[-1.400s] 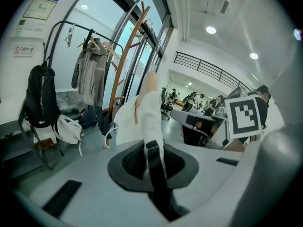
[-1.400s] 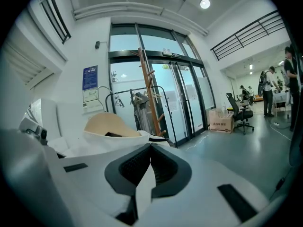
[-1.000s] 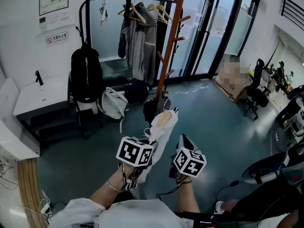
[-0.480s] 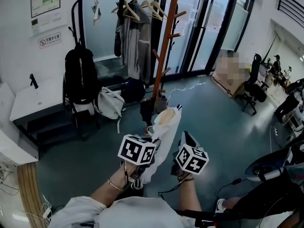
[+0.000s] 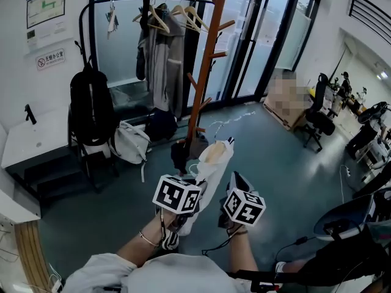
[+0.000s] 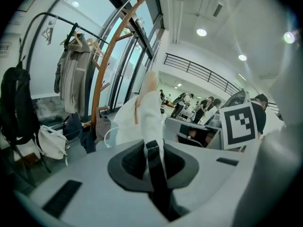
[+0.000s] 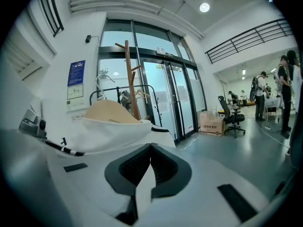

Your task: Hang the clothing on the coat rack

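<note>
L claw (image 6: 152,146), R claw (image 7: 150,149) pinch white garment (image 5: 211,163); head view hides grips.

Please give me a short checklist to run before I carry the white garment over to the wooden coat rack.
1. Grip of left claw on white garment: ok.
2. Grip of right claw on the garment: ok.
3. Wooden coat rack has a bare peg: ok.
4. Rack within reach: not ok, it stands well ahead.
5. Garment's hem clear of the floor: cannot tell.
</note>
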The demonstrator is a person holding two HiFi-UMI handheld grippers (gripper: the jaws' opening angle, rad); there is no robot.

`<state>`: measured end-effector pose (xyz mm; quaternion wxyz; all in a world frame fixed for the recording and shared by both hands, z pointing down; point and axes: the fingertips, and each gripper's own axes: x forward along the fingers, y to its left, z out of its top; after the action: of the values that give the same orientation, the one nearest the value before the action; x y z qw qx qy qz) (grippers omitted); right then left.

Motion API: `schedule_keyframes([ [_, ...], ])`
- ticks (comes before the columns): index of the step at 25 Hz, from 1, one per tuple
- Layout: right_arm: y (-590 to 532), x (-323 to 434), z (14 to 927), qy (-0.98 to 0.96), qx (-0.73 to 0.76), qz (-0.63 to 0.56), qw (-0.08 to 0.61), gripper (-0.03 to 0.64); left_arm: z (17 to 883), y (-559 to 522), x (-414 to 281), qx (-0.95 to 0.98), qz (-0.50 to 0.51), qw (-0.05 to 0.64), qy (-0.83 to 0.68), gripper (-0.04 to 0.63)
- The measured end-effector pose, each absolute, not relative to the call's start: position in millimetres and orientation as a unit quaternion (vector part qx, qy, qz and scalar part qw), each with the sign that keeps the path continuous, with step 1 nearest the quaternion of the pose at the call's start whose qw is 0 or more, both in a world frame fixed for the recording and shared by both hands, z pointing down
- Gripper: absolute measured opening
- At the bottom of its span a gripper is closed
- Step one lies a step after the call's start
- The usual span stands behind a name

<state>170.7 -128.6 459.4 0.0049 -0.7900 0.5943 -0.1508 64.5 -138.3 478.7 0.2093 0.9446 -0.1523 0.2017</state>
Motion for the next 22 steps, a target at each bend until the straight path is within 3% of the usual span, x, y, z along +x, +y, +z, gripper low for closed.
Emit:
schedule_keyframes([
  [22, -243, 200, 454, 0.598, -0.786, -0.154, -0.018, 0.023, 477, -241, 97, 0.942, 0.21, 0.224, -0.139, 0.034],
])
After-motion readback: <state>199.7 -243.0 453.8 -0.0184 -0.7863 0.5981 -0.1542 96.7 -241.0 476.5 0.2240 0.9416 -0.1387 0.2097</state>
